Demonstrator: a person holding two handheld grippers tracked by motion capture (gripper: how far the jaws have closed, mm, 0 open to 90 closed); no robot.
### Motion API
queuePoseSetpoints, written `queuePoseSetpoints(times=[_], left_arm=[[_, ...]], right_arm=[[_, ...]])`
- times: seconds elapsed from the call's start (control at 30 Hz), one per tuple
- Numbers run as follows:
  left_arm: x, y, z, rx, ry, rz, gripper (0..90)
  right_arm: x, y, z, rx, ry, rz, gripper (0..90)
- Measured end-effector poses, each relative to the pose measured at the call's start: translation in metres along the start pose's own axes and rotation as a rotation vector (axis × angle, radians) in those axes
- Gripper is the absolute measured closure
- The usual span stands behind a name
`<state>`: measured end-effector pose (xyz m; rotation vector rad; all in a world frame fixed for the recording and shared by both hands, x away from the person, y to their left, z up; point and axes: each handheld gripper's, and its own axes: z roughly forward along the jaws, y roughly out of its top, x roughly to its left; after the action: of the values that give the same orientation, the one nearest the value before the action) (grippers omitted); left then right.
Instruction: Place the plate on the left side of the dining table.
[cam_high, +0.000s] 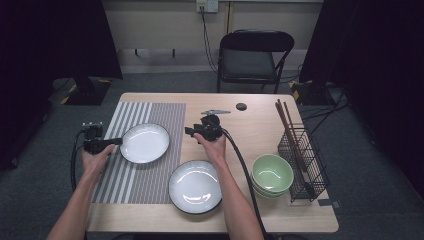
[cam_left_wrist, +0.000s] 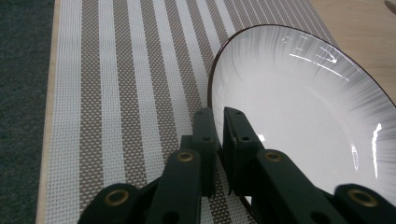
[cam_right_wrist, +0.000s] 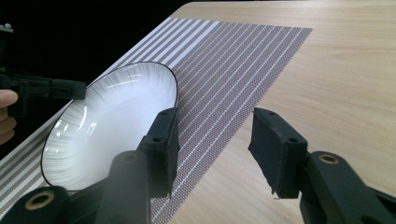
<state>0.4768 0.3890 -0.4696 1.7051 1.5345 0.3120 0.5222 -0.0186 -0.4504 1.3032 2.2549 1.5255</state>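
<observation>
From the high view, we see the left gripper (cam_high: 116, 141) at the left rim of a white plate (cam_high: 145, 143) that sits on the striped placemat (cam_high: 150, 112), toward the desk's (cam_high: 260, 125) left edge, while the right gripper (cam_high: 192, 131) hangs over bare wood near the desk's middle, beside the mat's right edge. A second plate (cam_high: 195, 186) lies close to the near edge, and green bowls (cam_high: 271, 174) and a wire rack (cam_high: 303, 161) stand toward the right edge — none of them touched. In the left gripper view, the jaws stand nearly together with the dark rim of the plate (cam_left_wrist: 303, 116) pinched between them, so we judge the plate clamped; its far side looks raised a little off the placemat (cam_left_wrist: 140, 84), though we cannot tell for sure. In the right gripper view, the jaws stand wide apart with nothing between them, above the edge of the placemat (cam_right_wrist: 233, 70), with the plate (cam_right_wrist: 112, 116) and the other gripper (cam_right_wrist: 51, 88) beyond. We judge the step in hand to be placing or shifting this plate on the mat — next we need a level, steady carry, then a release once it rests flat.
</observation>
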Motion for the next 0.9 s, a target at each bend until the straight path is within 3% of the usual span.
queuePoseSetpoints(times=[0.3,0.47,0.53,0.77,0.9], left_arm=[[-0.001,0.007,-0.009,-0.028,-0.049,0.024,62.2],[-0.01,0.009,-0.015,-0.059,-0.046,0.05,58.8],[-0.013,0.009,-0.015,-0.059,-0.071,0.037,58.7],[-0.029,0.01,-0.018,-0.078,-0.12,0.088,57.3],[-0.041,0.01,-0.02,-0.091,-0.147,0.103,58.1]], right_arm=[[-0.005,-0.006,-0.006,0.005,0.009,0.006,52.0],[-0.007,-0.01,-0.01,0.004,0.001,0.007,51.4],[-0.006,-0.01,-0.011,0.005,0.001,0.011,51.4],[-0.003,-0.012,-0.015,0.019,0.004,-0.004,51.5],[-0.002,-0.012,-0.021,-0.008,-0.006,0.0,52.4]])
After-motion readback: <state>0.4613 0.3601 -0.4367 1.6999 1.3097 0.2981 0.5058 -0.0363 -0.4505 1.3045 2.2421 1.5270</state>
